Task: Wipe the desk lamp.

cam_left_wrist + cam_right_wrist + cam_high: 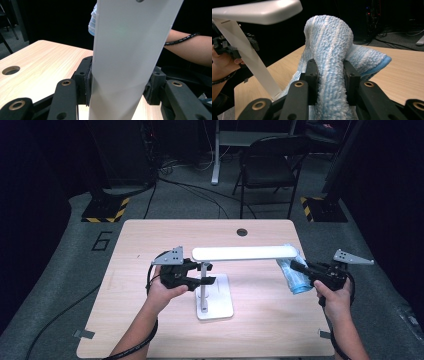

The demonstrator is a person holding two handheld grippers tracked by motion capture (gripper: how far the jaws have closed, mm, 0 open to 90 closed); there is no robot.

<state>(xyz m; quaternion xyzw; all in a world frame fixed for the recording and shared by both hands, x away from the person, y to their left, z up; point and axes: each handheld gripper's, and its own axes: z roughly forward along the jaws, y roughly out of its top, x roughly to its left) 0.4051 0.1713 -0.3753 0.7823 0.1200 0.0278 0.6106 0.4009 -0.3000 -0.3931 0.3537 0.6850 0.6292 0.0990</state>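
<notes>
Left hand-held gripper [200, 274] is clamping the desk lamp [245, 253] steady while the right hand-held gripper [299, 268], pinching a blue cloth [294, 275], is wiping its head.

- The right gripper [329, 82] clamps a blue-and-white cloth [329, 45] between its jaws, bunched upward.
- A white lamp [259, 11] stands beyond, its post slanting down to the table [407, 67].
- The left gripper [227, 46] grips that post.

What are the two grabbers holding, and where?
The left gripper clamps the white lamp by its upright stem. The right gripper pinches the blue cloth around a bunched fold.
</notes>
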